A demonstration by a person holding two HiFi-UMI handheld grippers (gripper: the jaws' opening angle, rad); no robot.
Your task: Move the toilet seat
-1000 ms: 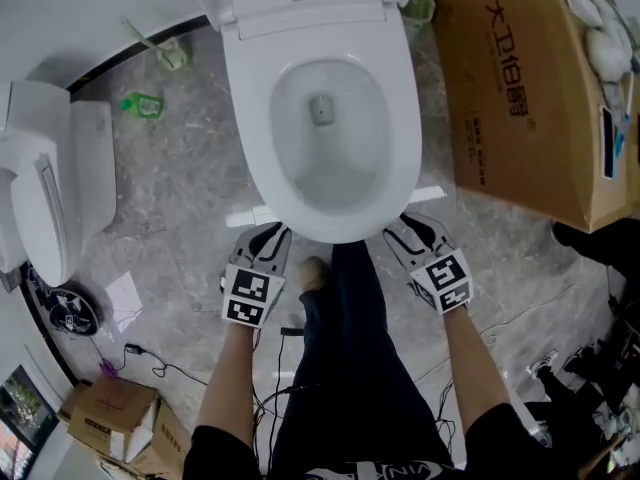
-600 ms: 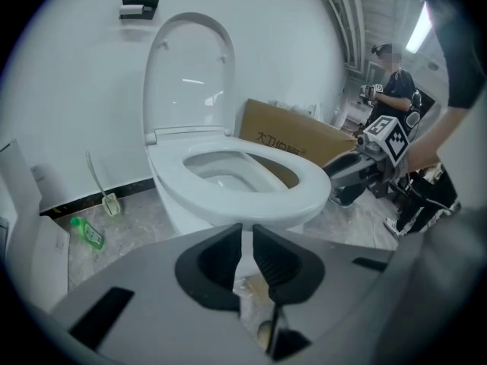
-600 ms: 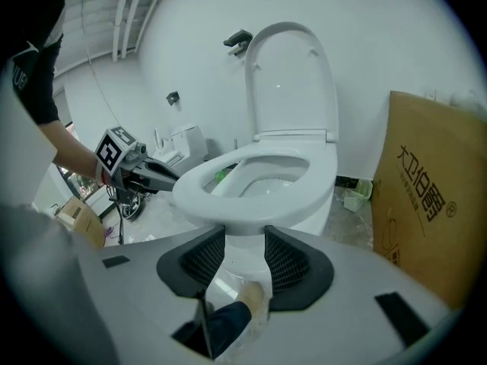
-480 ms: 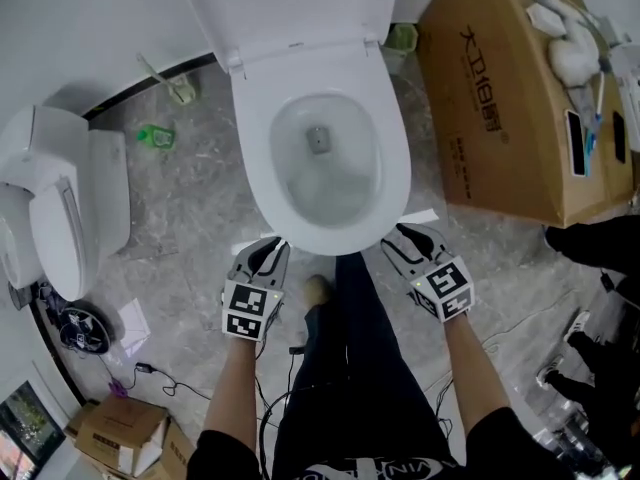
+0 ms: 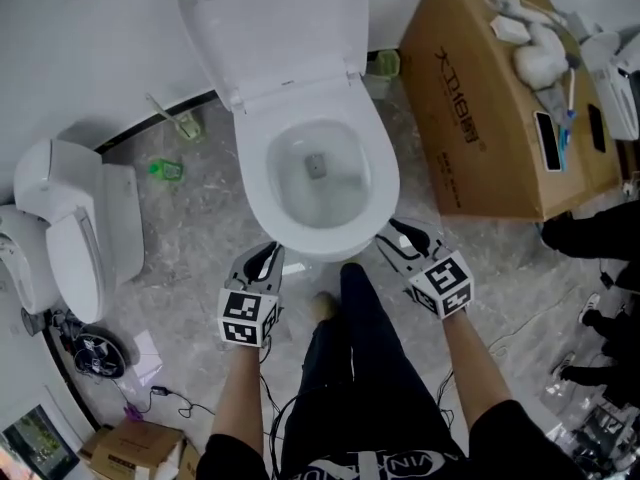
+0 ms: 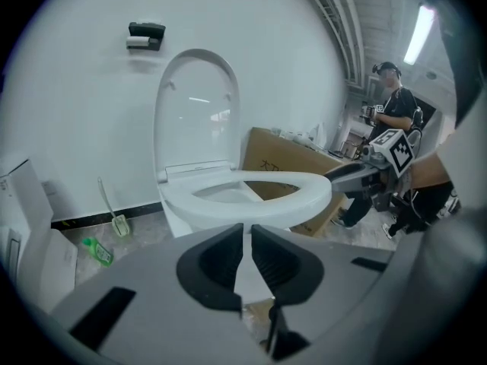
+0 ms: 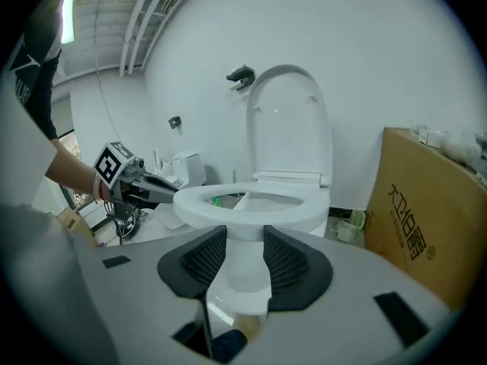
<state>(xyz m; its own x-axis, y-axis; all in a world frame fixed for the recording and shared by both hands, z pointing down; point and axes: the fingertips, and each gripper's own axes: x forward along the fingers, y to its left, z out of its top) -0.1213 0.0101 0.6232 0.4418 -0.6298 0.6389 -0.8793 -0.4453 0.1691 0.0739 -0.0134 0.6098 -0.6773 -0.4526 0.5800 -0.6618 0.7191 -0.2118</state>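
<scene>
Keep left claw [image 5: 268, 253], closing to an empty slit, and right claw [image 5: 395, 233], closing yet wide and empty, level beside toilet seat [image 5: 384, 183].

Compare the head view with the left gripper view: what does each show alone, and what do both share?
Only the head view shows the bowl's drain and a small carton. Only the left gripper view shows the black wall fitting and a ceiling light. Both show the toilet seat, raised lid, large cardboard box and green bottle.

The cardboard box [image 5: 480, 138] bears dark Chinese print beginning "大卫"; the rest is unclear.
</scene>
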